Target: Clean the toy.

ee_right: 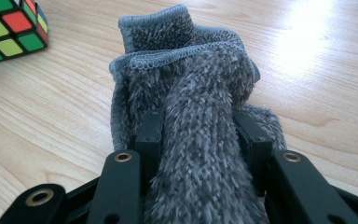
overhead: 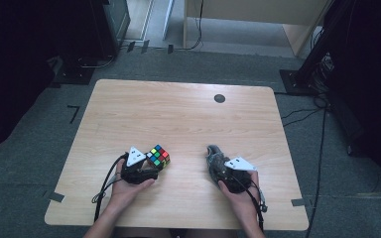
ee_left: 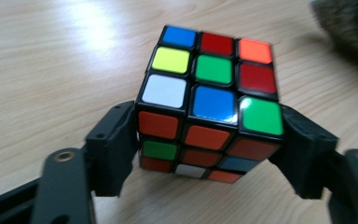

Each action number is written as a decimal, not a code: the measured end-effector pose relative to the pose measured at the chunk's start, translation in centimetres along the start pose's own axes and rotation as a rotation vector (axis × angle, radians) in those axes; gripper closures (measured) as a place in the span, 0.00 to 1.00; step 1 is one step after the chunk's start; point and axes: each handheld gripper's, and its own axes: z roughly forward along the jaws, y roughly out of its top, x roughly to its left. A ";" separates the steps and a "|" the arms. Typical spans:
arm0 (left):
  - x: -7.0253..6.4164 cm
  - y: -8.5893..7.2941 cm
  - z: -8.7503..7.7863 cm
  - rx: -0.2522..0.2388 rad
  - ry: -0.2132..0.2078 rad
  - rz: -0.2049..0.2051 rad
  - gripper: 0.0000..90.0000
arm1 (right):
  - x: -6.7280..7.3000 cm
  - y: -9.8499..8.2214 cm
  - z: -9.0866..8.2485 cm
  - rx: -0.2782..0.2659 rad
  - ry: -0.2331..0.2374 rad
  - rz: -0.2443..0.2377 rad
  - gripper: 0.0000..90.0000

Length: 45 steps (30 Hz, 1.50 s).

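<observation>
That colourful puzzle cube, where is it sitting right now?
The multicoloured puzzle cube sits on the light wooden table, left of centre in the high view, between the left gripper's black fingers. The fuzzy grey cloth lies to its right.

No writing, label, brand, number or sign can be read on anything here; the puzzle cube (ee_left: 209, 102) bears plain coloured stickers.

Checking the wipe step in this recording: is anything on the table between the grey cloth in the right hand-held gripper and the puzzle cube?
Nothing visible. Bare wooden table lies between the grey cloth, clamped in the right hand-held gripper, and the puzzle cube. The cube sits between the jaws of the left hand-held gripper.
</observation>
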 end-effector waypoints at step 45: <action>1.7 -0.3 -6.9 -0.050 0.004 -0.100 0.09 | -6.2 0.9 -6.7 -0.116 0.029 0.138 0.01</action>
